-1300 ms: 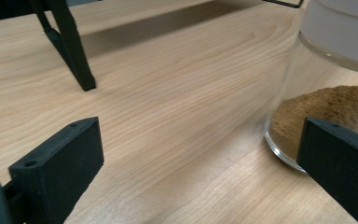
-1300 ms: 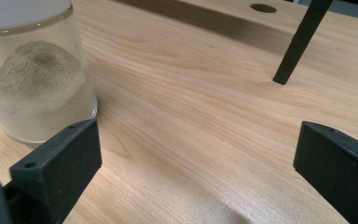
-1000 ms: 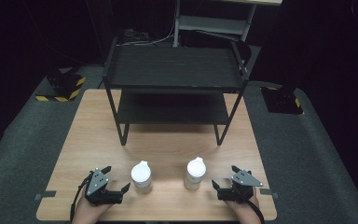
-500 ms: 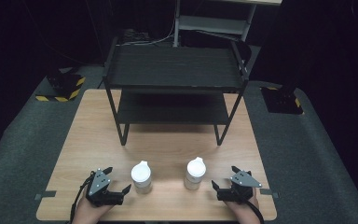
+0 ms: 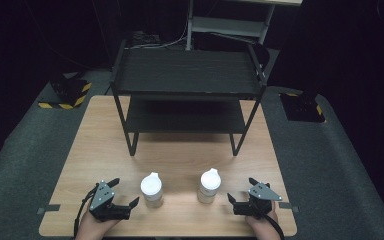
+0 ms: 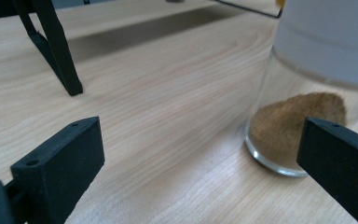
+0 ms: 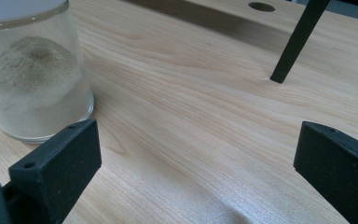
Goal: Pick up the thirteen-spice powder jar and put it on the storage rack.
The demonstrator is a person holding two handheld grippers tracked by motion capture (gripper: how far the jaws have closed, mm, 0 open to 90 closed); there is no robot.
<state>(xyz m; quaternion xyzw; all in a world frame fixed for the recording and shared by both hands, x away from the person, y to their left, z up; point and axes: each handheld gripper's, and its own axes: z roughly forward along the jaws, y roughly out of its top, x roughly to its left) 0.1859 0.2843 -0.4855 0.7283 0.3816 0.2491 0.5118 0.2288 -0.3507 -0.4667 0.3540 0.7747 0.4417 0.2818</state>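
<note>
- While nothing has moved since a moment ago, no job has begun.
- Left claw [image 5: 126,194] sits spread, empty, beside the left jar [image 5: 151,189].
- Right jar [image 5: 209,185] stands near the right claw [image 5: 235,192], spread too, on the desk [image 5: 180,155].

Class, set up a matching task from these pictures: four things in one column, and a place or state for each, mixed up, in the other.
Things:
1. left jar
2. right jar
3. black rack
4. left claw

Descriptions:
A. open, holding nothing
B. holds brown powder
C. stands at the table's far end
D. holds pale grey powder

Pairs: 1-B, 2-D, 3-C, 4-A
</note>
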